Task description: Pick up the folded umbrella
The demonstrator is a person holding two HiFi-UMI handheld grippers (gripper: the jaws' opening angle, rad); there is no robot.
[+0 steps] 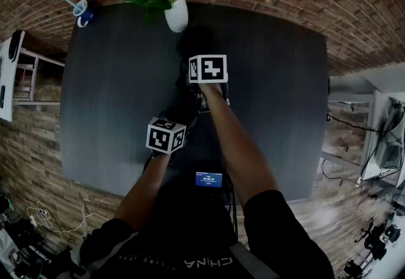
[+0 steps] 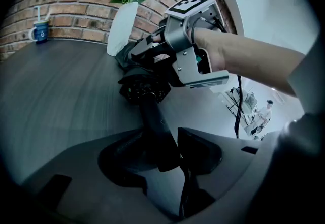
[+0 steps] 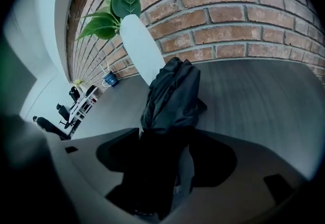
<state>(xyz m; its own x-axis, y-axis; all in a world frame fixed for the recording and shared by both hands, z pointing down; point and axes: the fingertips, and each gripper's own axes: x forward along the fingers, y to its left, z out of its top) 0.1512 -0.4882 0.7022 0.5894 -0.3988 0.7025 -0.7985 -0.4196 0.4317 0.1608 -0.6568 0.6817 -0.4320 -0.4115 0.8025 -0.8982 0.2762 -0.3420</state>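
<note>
The folded black umbrella (image 2: 155, 121) lies on the dark table (image 1: 114, 113), between my two grippers. Its thin handle end runs in between the jaws of my left gripper (image 2: 165, 149); the pads stand wide and are not pressing on it. Its bunched canopy (image 3: 172, 96) reaches into my right gripper (image 3: 170, 157), whose jaws stand apart with a gap beside the fabric. In the head view the left marker cube (image 1: 166, 135) is nearer me and the right marker cube (image 1: 207, 69) farther out; the umbrella is mostly hidden under them. The right gripper (image 2: 147, 65) hangs over the canopy end.
A white vase with a green plant (image 1: 176, 15) stands at the table's far edge against the brick wall, just beyond the umbrella. A blue mug with a straw (image 1: 82, 13) sits at the far left corner. A small lit screen (image 1: 209, 178) is at the near edge.
</note>
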